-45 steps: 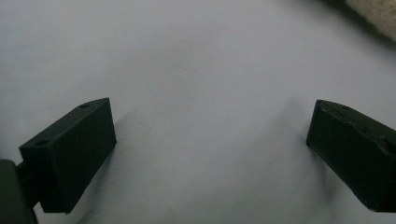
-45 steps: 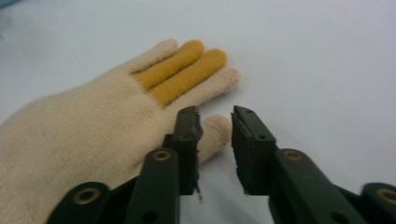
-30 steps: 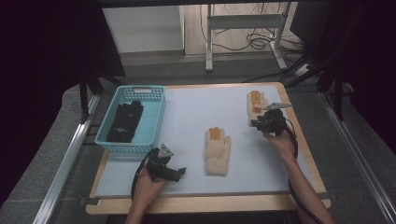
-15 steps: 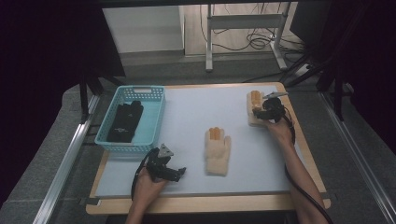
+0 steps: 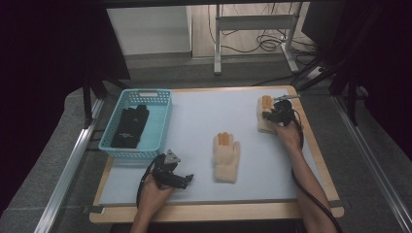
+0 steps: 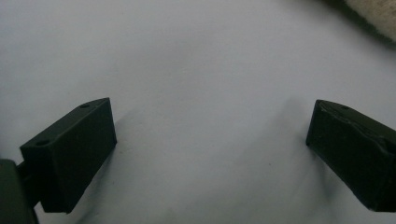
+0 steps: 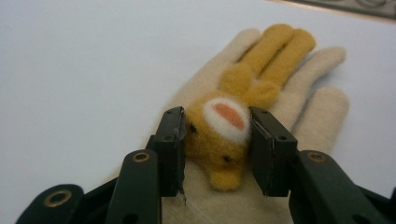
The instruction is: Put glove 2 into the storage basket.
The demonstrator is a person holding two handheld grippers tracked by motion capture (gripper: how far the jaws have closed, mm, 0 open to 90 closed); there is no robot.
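Right gripper (image 5: 268, 116) closing on the far glove (image 5: 265, 112)

From above, two gloves are lying flat on the mat, so they are easy to grab; the far glove is sitting near the back right corner, the other glove (image 5: 227, 156) mid-table, and a basket (image 5: 116, 145) is waiting at the left. The left gripper (image 6: 210, 149) is resting with jaws wide apart, holding nothing. The right gripper (image 7: 215, 149) jaws have just been closing and are squeezing the yellow animal patch (image 7: 224, 135) on the glove (image 7: 299, 107)

Black claw (image 7: 217, 149), brass-ringed screw holes
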